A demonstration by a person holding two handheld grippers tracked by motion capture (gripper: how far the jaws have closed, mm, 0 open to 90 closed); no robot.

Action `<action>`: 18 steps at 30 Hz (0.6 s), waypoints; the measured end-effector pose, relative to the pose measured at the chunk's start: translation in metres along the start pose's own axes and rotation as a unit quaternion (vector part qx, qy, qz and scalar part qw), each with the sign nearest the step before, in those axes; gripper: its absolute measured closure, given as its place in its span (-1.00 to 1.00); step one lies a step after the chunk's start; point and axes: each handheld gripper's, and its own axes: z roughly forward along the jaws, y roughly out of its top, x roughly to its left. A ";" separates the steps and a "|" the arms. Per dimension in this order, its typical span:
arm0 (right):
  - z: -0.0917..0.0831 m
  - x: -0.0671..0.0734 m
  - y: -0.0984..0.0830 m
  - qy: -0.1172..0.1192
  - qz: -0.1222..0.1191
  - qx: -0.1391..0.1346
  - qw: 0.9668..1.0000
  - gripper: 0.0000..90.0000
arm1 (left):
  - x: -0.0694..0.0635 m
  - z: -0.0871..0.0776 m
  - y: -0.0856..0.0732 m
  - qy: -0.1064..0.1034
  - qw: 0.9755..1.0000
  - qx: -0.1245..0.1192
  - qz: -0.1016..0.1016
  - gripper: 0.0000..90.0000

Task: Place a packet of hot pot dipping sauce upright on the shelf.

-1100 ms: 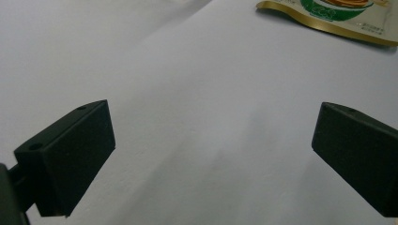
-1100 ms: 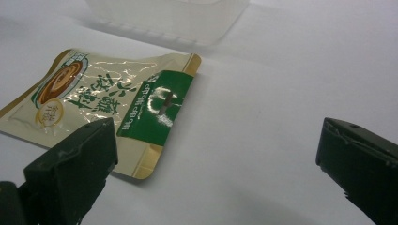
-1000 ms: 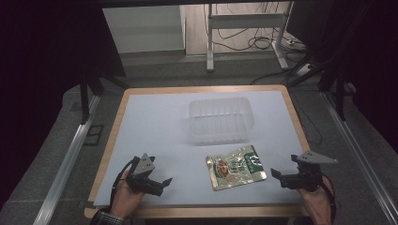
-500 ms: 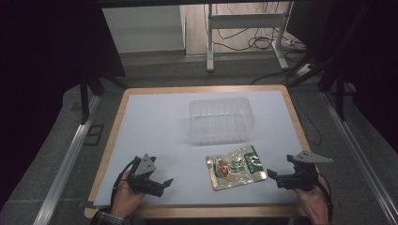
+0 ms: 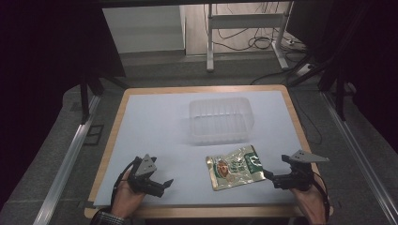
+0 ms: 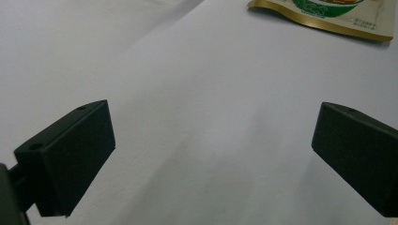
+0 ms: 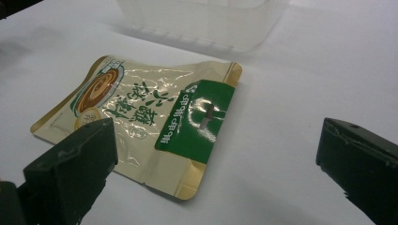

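From above we see a gold-green pouch (image 5: 235, 167) flat on the desk (image 5: 155, 122), near a clear tub (image 5: 220, 120). Our left tool (image 6: 211, 154) gapes over bare desk; our right tool (image 7: 216, 173) spreads beside the pouch (image 7: 141, 126)

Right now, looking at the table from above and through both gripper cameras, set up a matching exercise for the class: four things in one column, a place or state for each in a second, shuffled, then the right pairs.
Column 1
1. pouch
2. clear tub
3. left gripper
4. right gripper

Column 2
A. open, over bare white sheet at the near left
B. lying flat, printed in gold and green
C. open, jaws pointing at the pouch's green end
D. see-through, standing at the middle of the table, beyond the pouch

Pairs: 1-B, 2-D, 3-A, 4-C
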 end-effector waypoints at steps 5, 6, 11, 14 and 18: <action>0.004 0.001 0.001 0.004 -0.005 0.007 1.000 -1.00 | 0.000 0.000 0.000 -0.001 1.000 0.001 0.001 -1.00; 0.004 0.001 0.001 0.005 -0.005 0.008 1.000 -1.00 | 0.000 0.000 0.000 -0.001 1.000 0.001 0.001 -1.00; 0.007 0.001 0.001 0.010 0.000 0.011 1.000 -1.00 | -0.001 0.001 0.000 0.000 1.000 0.002 0.003 -1.00; 0.010 0.001 0.001 0.018 0.008 0.014 1.000 -1.00 | -0.001 0.001 0.000 0.000 1.000 0.001 0.003 -1.00; 0.013 0.003 0.002 0.017 0.002 0.018 1.000 -1.00 | -0.001 0.001 0.000 0.000 1.000 0.002 0.004 -1.00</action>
